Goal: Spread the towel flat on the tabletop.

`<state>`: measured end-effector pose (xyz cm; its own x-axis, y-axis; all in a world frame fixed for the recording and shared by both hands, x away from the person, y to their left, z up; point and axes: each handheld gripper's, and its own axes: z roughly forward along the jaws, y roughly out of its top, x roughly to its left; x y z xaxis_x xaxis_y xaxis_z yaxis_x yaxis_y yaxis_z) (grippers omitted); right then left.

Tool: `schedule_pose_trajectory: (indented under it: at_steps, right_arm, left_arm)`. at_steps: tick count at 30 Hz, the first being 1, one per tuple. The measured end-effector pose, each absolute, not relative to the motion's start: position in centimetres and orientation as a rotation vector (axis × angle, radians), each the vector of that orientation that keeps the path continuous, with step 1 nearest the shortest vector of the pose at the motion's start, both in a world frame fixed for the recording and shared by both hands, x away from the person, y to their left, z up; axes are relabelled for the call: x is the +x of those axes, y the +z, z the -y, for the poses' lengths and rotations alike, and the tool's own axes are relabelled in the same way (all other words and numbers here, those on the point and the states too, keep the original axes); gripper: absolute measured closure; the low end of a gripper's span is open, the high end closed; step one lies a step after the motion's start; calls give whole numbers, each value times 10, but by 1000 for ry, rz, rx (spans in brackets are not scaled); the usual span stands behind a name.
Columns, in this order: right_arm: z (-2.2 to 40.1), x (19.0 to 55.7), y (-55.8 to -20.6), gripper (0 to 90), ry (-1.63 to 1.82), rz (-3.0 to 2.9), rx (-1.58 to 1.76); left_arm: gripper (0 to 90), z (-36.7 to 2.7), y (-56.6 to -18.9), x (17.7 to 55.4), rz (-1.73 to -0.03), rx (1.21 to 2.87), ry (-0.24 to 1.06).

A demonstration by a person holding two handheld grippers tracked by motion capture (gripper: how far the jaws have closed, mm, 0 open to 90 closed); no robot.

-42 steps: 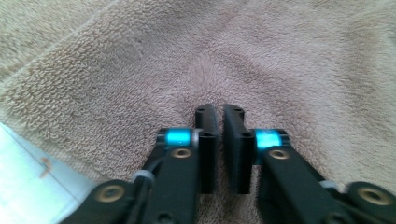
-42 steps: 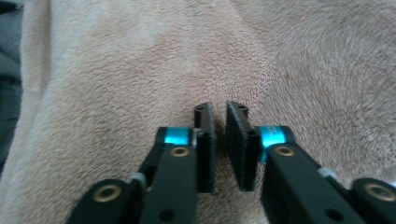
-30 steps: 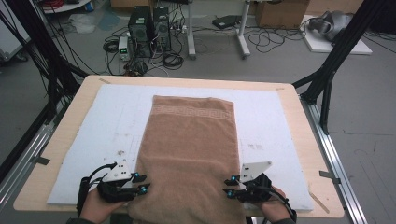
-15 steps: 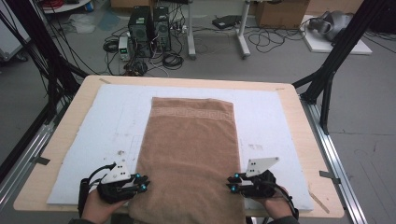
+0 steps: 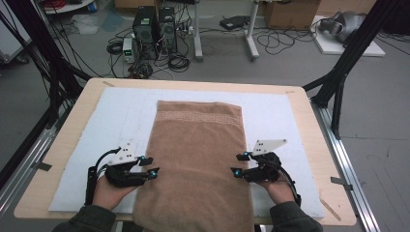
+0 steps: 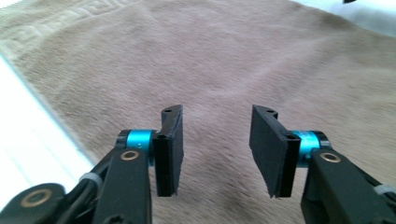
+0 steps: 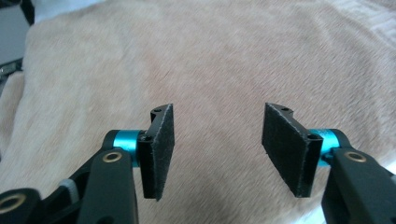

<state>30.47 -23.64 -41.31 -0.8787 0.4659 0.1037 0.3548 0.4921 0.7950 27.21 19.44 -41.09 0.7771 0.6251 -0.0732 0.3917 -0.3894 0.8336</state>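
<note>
Towel: we see the brown towel lying flat along the middle of the table, its patterned band at the far end and its near end hanging over the table's front edge.
Left gripper: our left gripper sits at the towel's left edge, jaws just opened, standing apart with nothing between them; its own view looks across the pile.
Right gripper: our right gripper is over the towel's right edge, jaws likewise just opened, apart and empty.
Contact: whether either tip brushes the cloth we cannot quite tell, since the gripper views blur there.
Surface: a white mat covers a pale wooden table.
Room: grey floor beyond, with computer towers, tangled cables and black frame legs.
</note>
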Motion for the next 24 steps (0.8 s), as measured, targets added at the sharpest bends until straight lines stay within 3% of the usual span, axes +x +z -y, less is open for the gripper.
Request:
schedule_pose_trajectory:
  at_steps: [9,24]
  right_arm:
    - [237,327,-401,327,1334,-2547,782]
    - [235,337,-400,305,1331,-2550,779]
  left_arm:
    - [413,-189,-402,298,-803,2021,349]
    - [408,-187,-399,308,-803,2013,338]
